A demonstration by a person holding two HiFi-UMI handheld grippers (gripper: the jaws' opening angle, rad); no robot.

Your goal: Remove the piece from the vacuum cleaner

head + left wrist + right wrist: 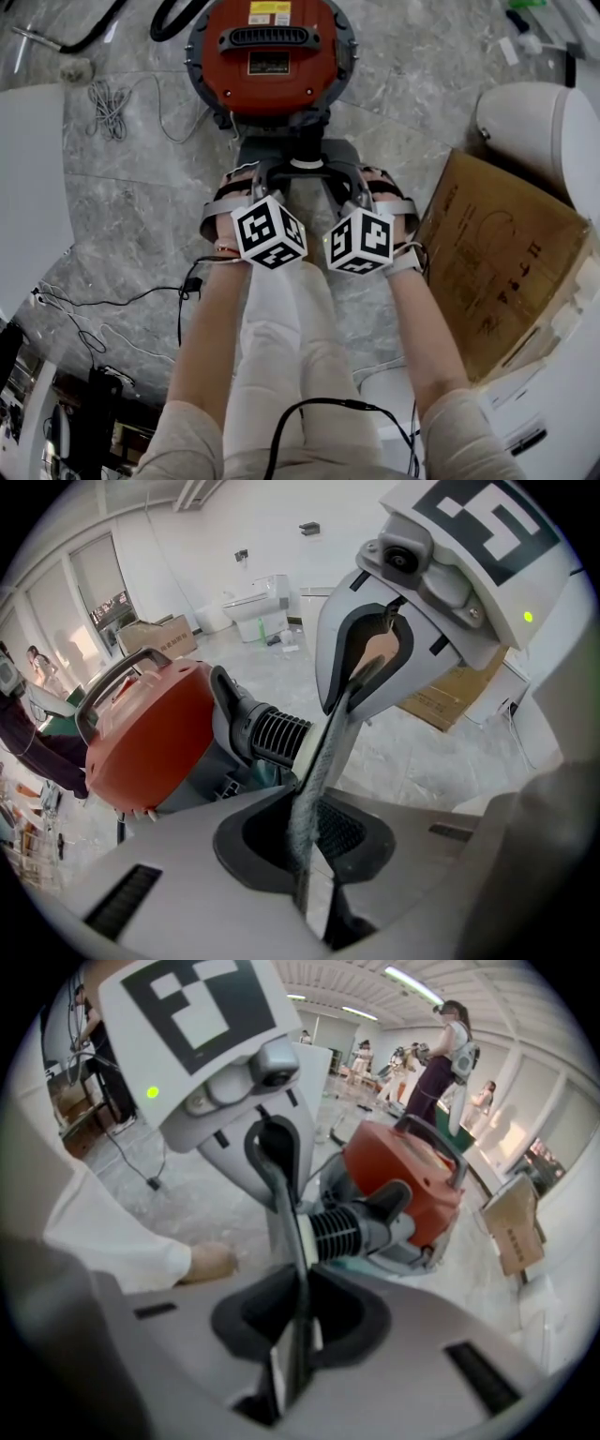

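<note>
A red canister vacuum cleaner (270, 56) (141, 733) (412, 1185) stands on the marble floor in front of me. A black ribbed hose connector (277, 733) (342, 1229) sticks out of its front and ends in a white ring (302, 164) (307, 749) (307, 1237). My left gripper (274, 173) (319, 761) reaches the ring from the left, my right gripper (333, 173) (298, 1241) from the right, tips almost meeting. Each pair of jaws is pinched to a thin line on the ring's edge. The contact itself is partly hidden by the fingers.
A flattened cardboard box (497, 262) lies at my right, beside a white rounded unit (544, 122). Loose cables (108, 108) and a black hose (173, 19) lie at the left and back. My legs (291, 328) are under the grippers. People stand far behind (441, 1054).
</note>
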